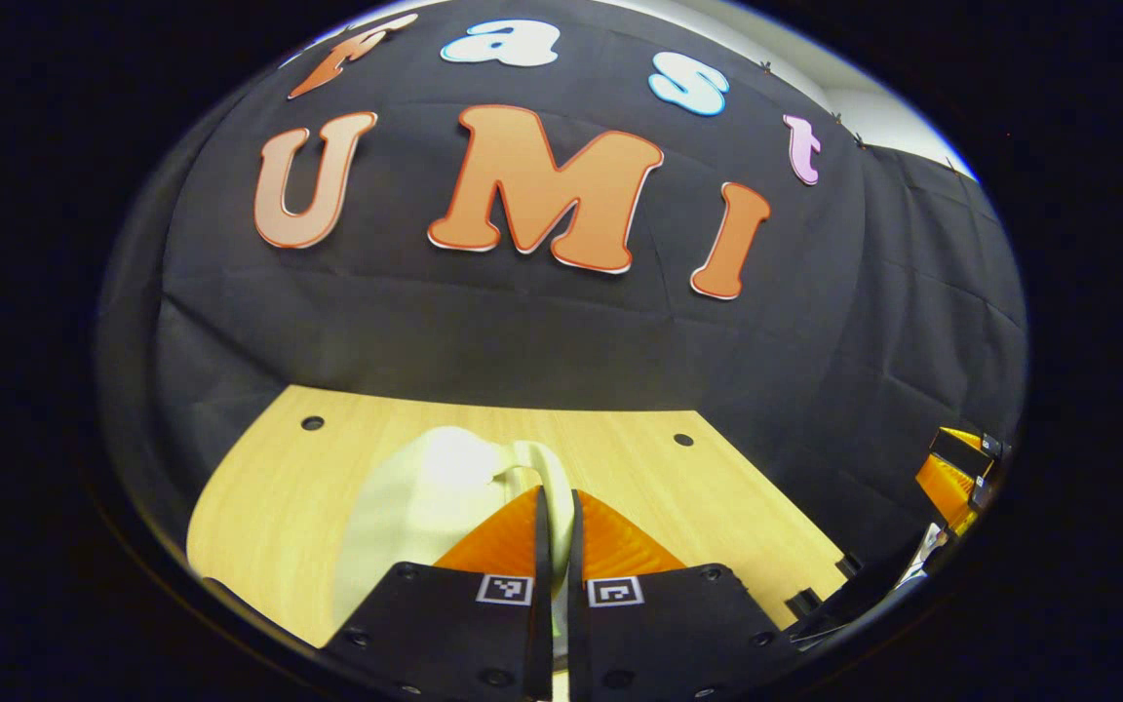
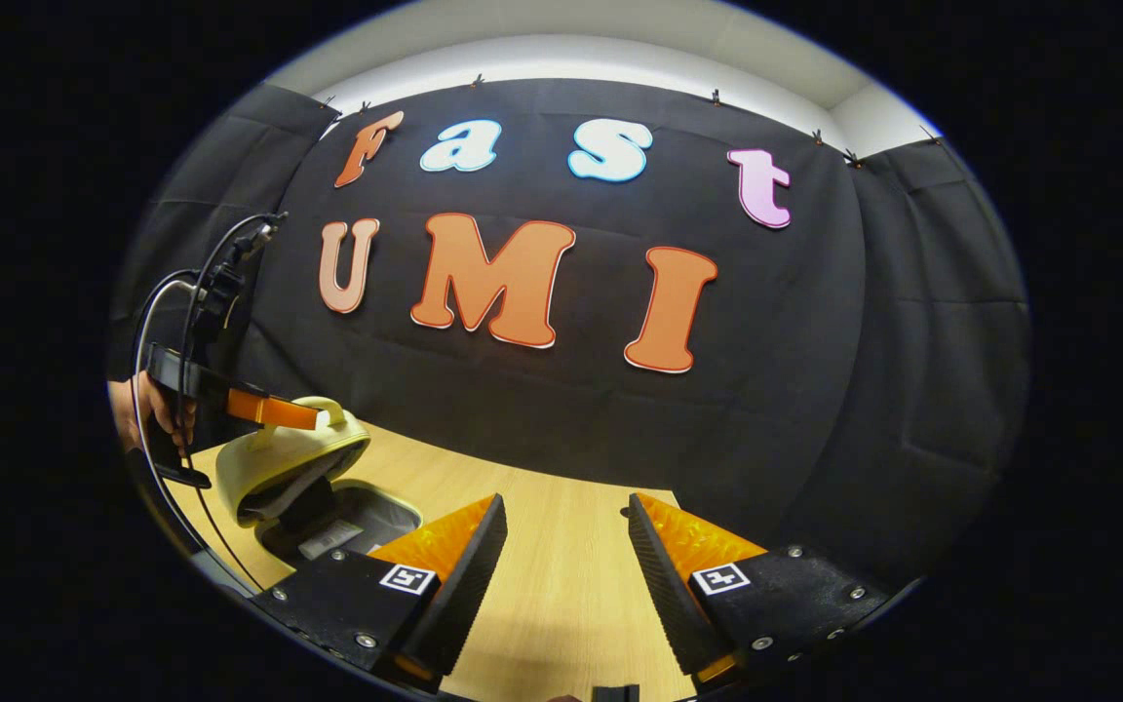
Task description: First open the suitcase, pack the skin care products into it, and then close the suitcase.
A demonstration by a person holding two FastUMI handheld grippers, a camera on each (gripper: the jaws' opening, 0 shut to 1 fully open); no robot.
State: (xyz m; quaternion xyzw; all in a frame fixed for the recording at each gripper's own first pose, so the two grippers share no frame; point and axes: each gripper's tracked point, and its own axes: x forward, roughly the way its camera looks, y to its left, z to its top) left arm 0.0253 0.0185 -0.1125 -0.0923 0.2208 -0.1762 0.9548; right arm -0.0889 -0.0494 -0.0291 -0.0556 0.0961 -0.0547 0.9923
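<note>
The pale cream suitcase (image 2: 298, 453) lies at the table's left in the right gripper view. Its lid is lifted partway, at a slant over the lower half (image 2: 381, 507). My left gripper (image 2: 274, 410) is shut on the lid's handle (image 2: 332, 409), with a hand (image 2: 147, 409) behind it. A dark item (image 2: 313, 507) and a white packet (image 2: 328, 538) lie inside the lower half. In the left gripper view, my left gripper (image 1: 555, 495) is closed at the handle (image 1: 521, 474) over the cream lid (image 1: 415, 492). My right gripper (image 2: 561, 517) hovers open above bare table.
The light wooden table (image 2: 561, 595) reaches back to the black cloth wall. Cables (image 2: 181, 322) loop up from the left gripper. Two small holes (image 1: 312, 423) mark the tabletop's far corners. The right gripper (image 1: 956, 478) appears at the far right edge of the left gripper view.
</note>
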